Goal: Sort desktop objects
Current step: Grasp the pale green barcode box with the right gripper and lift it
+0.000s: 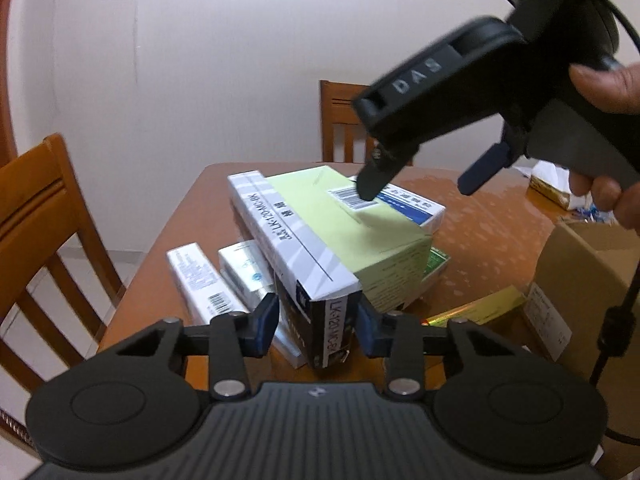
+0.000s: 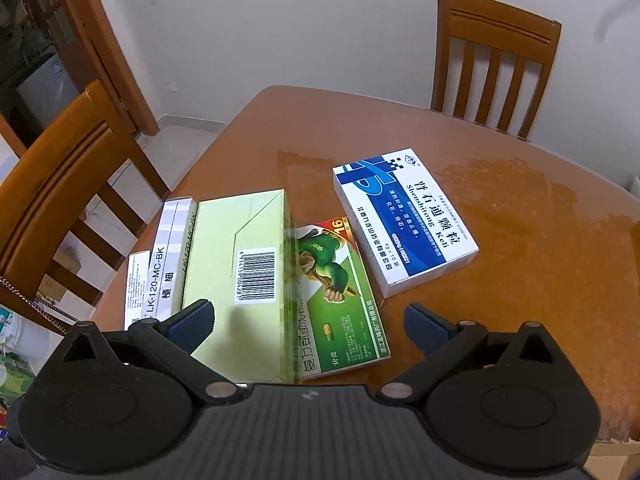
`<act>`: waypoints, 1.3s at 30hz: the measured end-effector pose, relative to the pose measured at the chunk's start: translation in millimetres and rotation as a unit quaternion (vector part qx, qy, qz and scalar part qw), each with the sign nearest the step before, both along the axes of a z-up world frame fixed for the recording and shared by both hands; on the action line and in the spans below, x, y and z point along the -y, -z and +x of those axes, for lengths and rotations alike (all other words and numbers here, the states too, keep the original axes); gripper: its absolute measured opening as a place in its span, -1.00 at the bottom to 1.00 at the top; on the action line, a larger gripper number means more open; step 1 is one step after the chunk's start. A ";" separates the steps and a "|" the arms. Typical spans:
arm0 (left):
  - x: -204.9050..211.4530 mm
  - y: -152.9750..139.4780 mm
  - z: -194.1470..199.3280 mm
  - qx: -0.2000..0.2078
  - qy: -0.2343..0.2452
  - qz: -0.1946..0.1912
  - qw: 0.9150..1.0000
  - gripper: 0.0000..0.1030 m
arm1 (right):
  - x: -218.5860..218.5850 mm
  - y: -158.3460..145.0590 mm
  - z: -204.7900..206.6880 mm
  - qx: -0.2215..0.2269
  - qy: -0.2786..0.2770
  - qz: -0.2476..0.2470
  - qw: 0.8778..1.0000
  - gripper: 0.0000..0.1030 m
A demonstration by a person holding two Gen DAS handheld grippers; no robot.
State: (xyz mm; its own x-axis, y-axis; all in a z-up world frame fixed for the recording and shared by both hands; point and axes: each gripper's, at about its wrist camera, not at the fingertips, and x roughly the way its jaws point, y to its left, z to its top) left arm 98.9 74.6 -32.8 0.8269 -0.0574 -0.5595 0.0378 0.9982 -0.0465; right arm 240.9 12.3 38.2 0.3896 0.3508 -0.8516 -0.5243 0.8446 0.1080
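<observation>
Your left gripper [image 1: 318, 322] clamps the near end of the LK-120 box [image 1: 296, 256], its blue pads pressed to both sides, at the table's [image 2: 500, 208] left edge. The box leans against a pale green box [image 2: 240, 264]. Your right gripper [image 2: 308, 324] hangs above that green box, jaws spread wide, gripping nothing. A blue-and-white box [image 2: 404, 220] lies just beyond.
</observation>
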 end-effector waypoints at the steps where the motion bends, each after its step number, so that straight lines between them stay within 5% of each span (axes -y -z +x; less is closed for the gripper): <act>1: -2.0 0.0 -0.3 -0.001 -0.005 -0.003 1.000 -0.24 | 0.1 0.3 0.5 0.000 0.000 0.000 1.000 1.00; 13: -9.7 -1.3 -5.4 -0.001 -0.029 -0.011 1.000 -0.24 | -27.9 7.7 -11.7 0.013 -0.044 -0.021 0.999 0.99; 21: -10.8 0.1 -8.9 0.001 -0.028 -0.016 0.999 -0.22 | -51.7 10.3 -21.6 0.024 -0.089 -0.050 0.994 0.76; 26: -10.9 0.2 -10.2 0.005 -0.028 -0.016 0.999 0.05 | -59.2 19.7 -27.7 0.019 -0.101 -0.078 0.992 0.74; 28: -11.0 0.2 -10.8 0.007 -0.028 -0.016 0.999 0.25 | -57.8 24.3 -26.7 0.011 -0.095 -0.072 0.993 0.50; 30: -11.4 -0.8 -13.0 0.012 -0.028 -0.017 0.999 0.41 | -56.5 25.4 -26.7 0.008 -0.092 -0.069 0.993 0.49; 39: -7.7 -3.5 -16.3 0.013 -0.014 -0.009 1.000 0.44 | -18.3 20.7 -0.1 -0.083 -0.038 0.023 0.996 0.47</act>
State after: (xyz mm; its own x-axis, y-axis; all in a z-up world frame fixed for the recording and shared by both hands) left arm 82.6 82.3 -29.3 0.8430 -0.0437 -0.5362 0.0107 0.9979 -0.0646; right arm 240.8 30.6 17.6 0.2159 0.4148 -0.8839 -0.5580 0.7953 0.2369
